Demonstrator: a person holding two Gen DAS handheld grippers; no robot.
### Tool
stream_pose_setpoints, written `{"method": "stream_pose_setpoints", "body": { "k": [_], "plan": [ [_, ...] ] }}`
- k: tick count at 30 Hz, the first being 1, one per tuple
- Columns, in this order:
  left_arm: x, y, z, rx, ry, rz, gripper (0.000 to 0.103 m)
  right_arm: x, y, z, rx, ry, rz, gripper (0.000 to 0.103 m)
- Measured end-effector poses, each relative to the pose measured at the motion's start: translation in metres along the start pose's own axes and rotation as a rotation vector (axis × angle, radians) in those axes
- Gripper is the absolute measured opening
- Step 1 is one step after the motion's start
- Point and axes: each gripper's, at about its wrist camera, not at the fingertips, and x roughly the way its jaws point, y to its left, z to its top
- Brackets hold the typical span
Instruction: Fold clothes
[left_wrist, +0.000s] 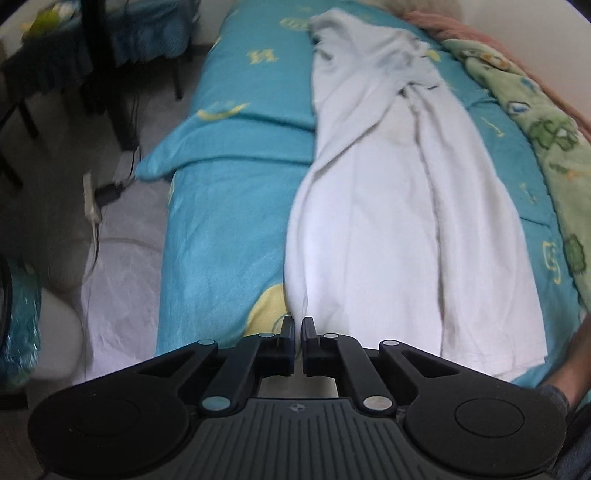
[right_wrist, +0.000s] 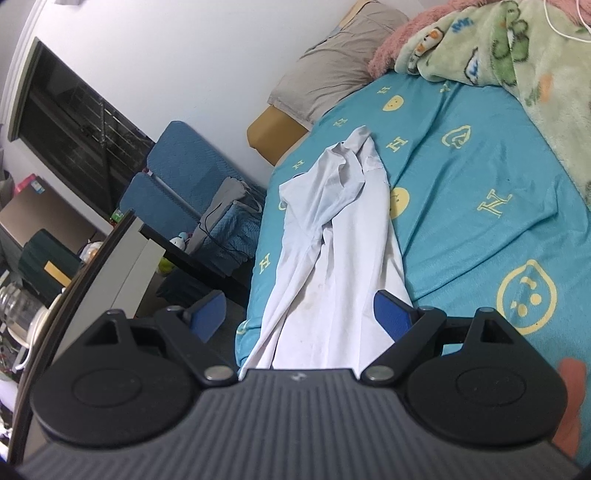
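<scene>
A white garment (left_wrist: 399, 206) lies stretched lengthwise on the teal bedsheet (left_wrist: 229, 236), its crumpled far end pointing to the head of the bed. My left gripper (left_wrist: 298, 326) is at the garment's near left corner. Its fingers are pressed together and the cloth edge runs into them. In the right wrist view the same white garment (right_wrist: 332, 251) runs from under the gripper's body toward the pillow. My right gripper (right_wrist: 299, 314) hovers over its near end, open, with its blue pads (right_wrist: 392, 314) wide apart and nothing pinched.
A green patterned blanket (right_wrist: 517, 55) and a pink one (right_wrist: 391, 48) are piled along the far side of the bed, with a grey pillow (right_wrist: 332, 74) at its head. Left of the bed are blue chairs (right_wrist: 173, 184), a dark desk (left_wrist: 55, 74) and floor cables (left_wrist: 107, 192). A person's forearm (left_wrist: 569, 365) shows at the right.
</scene>
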Motion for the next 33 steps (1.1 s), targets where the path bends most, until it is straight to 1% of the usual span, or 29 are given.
{"method": "stream_pose_setpoints", "body": {
  "k": [2,4,6,8,11,14,16,17,19,21,22,24,25,27,28,29,30,33],
  "plan": [
    [-0.017,-0.011,-0.003,0.064,-0.059,0.018,0.004,-0.002,-0.002,0.001,0.009,-0.01,-0.005,0.089],
    [-0.037,-0.026,-0.008,0.151,-0.122,0.061,0.003,-0.004,-0.004,0.002,0.02,-0.019,-0.017,0.089],
    [-0.057,-0.04,-0.012,0.218,-0.178,0.07,0.003,-0.004,-0.008,0.003,0.035,-0.028,-0.034,0.089],
    [-0.073,-0.053,-0.015,0.242,-0.217,0.063,0.003,-0.003,-0.013,0.004,0.06,-0.028,-0.045,0.089],
    [-0.088,-0.079,-0.021,0.32,-0.264,0.081,0.003,0.001,-0.02,0.005,0.091,-0.017,-0.076,0.089],
    [-0.086,-0.108,-0.028,0.398,-0.25,0.067,0.003,0.008,-0.025,0.004,0.104,0.011,-0.115,0.089],
    [-0.075,-0.125,-0.03,0.433,-0.217,0.048,0.003,0.012,-0.028,0.002,0.113,0.038,-0.127,0.089],
    [-0.068,-0.132,-0.031,0.454,-0.187,0.028,0.004,0.014,-0.03,0.001,0.116,0.055,-0.129,0.089],
    [-0.049,-0.14,-0.033,0.502,-0.088,-0.062,0.005,0.02,-0.033,-0.002,0.123,0.094,-0.133,0.089],
    [-0.038,-0.139,-0.033,0.5,-0.026,-0.127,0.02,0.027,-0.036,-0.006,0.141,0.141,-0.132,0.089],
    [-0.036,-0.132,-0.031,0.468,-0.023,-0.141,0.025,0.031,-0.04,-0.009,0.16,0.171,-0.13,0.089],
    [-0.034,-0.113,-0.026,0.379,-0.03,-0.167,0.043,0.039,-0.045,-0.013,0.192,0.223,-0.128,0.088],
    [-0.033,-0.098,-0.02,0.3,-0.033,-0.19,0.047,0.042,-0.047,-0.014,0.201,0.242,-0.131,0.088],
    [-0.029,-0.067,-0.01,0.137,-0.039,-0.236,0.062,0.048,-0.049,-0.018,0.206,0.273,-0.149,0.087],
    [-0.022,-0.052,-0.006,0.053,-0.027,-0.234,0.065,0.051,-0.05,-0.02,0.208,0.288,-0.158,0.083],
    [-0.015,-0.038,-0.003,-0.031,-0.013,-0.23,0.066,0.054,-0.051,-0.021,0.199,0.299,-0.177,0.077],
    [-0.007,-0.023,0.0,-0.115,0.001,-0.226,0.066,0.057,-0.051,-0.023,0.19,0.311,-0.196,0.077],
    [0.015,-0.005,0.003,-0.212,0.054,-0.226,0.066,0.066,-0.053,-0.028,0.162,0.345,-0.251,0.076]
  ]
}}
